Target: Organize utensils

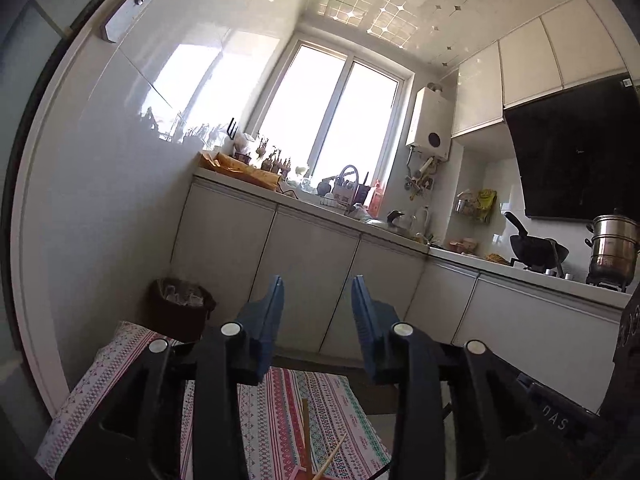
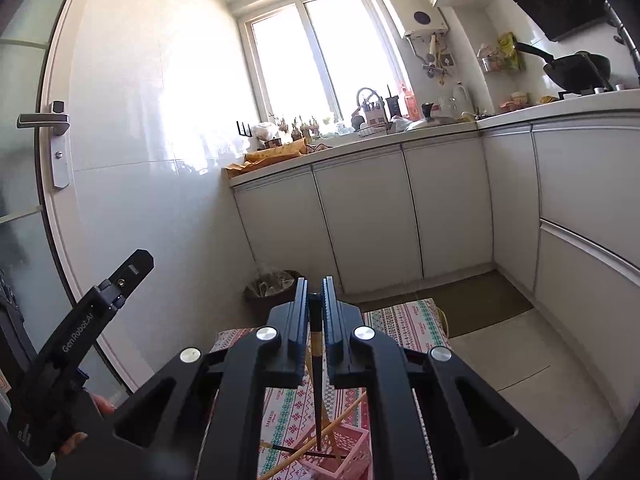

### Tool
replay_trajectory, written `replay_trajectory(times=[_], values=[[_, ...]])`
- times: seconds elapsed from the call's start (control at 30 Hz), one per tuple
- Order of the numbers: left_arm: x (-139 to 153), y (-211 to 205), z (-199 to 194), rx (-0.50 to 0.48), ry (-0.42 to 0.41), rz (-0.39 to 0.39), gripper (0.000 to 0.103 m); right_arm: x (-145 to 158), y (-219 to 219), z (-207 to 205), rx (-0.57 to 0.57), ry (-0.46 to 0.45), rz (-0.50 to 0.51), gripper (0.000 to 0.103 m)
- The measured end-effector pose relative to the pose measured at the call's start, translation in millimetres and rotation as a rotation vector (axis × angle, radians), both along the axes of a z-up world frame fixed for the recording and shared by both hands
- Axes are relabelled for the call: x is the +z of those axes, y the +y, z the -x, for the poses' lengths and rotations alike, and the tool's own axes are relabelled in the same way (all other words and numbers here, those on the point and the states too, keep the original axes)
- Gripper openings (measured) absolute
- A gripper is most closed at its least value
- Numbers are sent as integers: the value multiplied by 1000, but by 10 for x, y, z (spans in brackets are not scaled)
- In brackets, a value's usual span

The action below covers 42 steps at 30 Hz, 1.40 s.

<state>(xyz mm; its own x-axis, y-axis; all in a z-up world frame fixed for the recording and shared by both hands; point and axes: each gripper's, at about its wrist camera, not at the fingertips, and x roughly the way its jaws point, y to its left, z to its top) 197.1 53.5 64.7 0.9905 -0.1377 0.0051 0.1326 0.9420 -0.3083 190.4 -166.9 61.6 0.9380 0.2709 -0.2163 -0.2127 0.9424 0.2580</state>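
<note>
In the right wrist view my right gripper (image 2: pixel 315 286) is shut on a dark chopstick (image 2: pixel 317 380), held upright with its lower tip inside a pink slotted basket (image 2: pixel 352 454). The basket stands on a small table with a patterned cloth (image 2: pixel 404 322). Pale wooden chopsticks (image 2: pixel 316 442) lean out of the basket. My left gripper (image 1: pixel 318 300) is open and empty, raised above the same cloth (image 1: pixel 276 412), where two wooden chopstick ends (image 1: pixel 306 436) show. Its body also shows at the left of the right wrist view (image 2: pixel 86 336).
A dark waste bin (image 1: pixel 178 312) stands on the floor beyond the table, by the white wall. White kitchen cabinets (image 2: pixel 400 208) with a cluttered counter run along the back and right. A glass door with a handle (image 2: pixel 44 120) is at the left.
</note>
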Motion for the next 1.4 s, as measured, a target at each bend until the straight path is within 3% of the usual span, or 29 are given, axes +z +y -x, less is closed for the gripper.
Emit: replay_trajectory(times=[0.33,0.4,0.47,0.57,0.7,0.8,0.9,1.03,1.17,1.4], values=[[261,57,296,10,-9,-25,43,-41,60,-54,4,12,22,7],[237,91,324,31,28,-26,48,-52,53,-75,2,13,22,7],[93,169,317,50,127,9,52,-63,45,-96,3,14,22,7],[-420,327,220,-17,370,176,56,-106,31,-111,1,20,29,7],[-1476,595,232,-63,644,591,60,-130,1,-112,6,38,12,7],[-2125,652,217,-131,776,953,60,-112,7,-76,12,35,22,7],[-2482,647,177,-147,816,1161,63,-107,-2,-26,13,25,36,7],[-2695,599,96,-127,790,1308,66,-130,-67,-15,9,34,41,8],[-2824,486,-22,-139,801,1385,66,-162,-130,-30,3,46,39,8],[-2793,587,-225,-198,756,1360,30,-172,-197,-44,-6,48,31,7]])
